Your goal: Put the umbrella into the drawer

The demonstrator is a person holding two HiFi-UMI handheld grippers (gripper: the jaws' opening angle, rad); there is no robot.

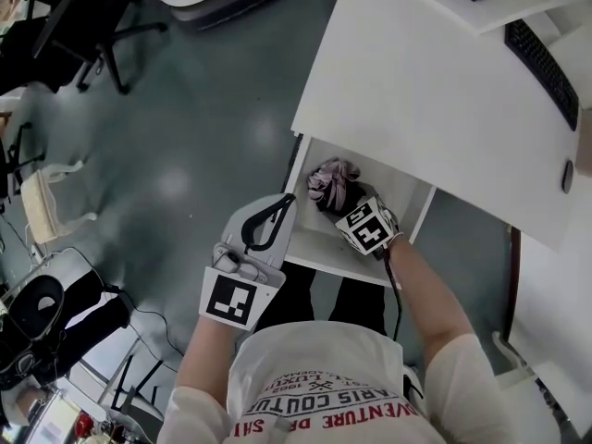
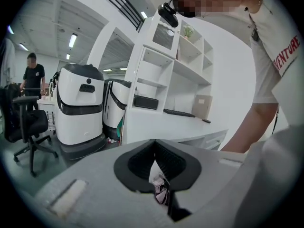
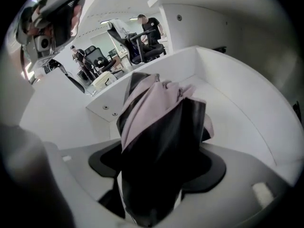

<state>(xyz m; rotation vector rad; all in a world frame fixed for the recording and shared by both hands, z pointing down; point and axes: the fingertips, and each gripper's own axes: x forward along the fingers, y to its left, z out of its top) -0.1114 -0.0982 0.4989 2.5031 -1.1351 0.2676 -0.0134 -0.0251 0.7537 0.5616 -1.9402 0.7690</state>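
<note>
A folded pink and black umbrella point(image 1: 331, 183) lies in the open white drawer point(image 1: 326, 259) under the desk. My right gripper point(image 1: 347, 206) points steeply down into the drawer. In the right gripper view the umbrella point(image 3: 159, 122) fills the space between the widely spread jaws of my right gripper point(image 3: 156, 167), and I see no pad pressing on it. Its far end rests against the drawer's wall point(image 3: 237, 103). My left gripper point(image 1: 289, 200) hangs beside the drawer's left wall, jaws shut and empty. In its own view, the tips of my left gripper point(image 2: 155, 144) meet.
The white desk point(image 1: 425, 91) above the drawer carries a black keyboard point(image 1: 546, 63). A black office chair point(image 1: 83, 26) stands on the grey floor at the far left. White machines point(image 2: 78, 103) and a shelf unit point(image 2: 175, 56) stand ahead, with a person point(image 2: 33, 72) beyond.
</note>
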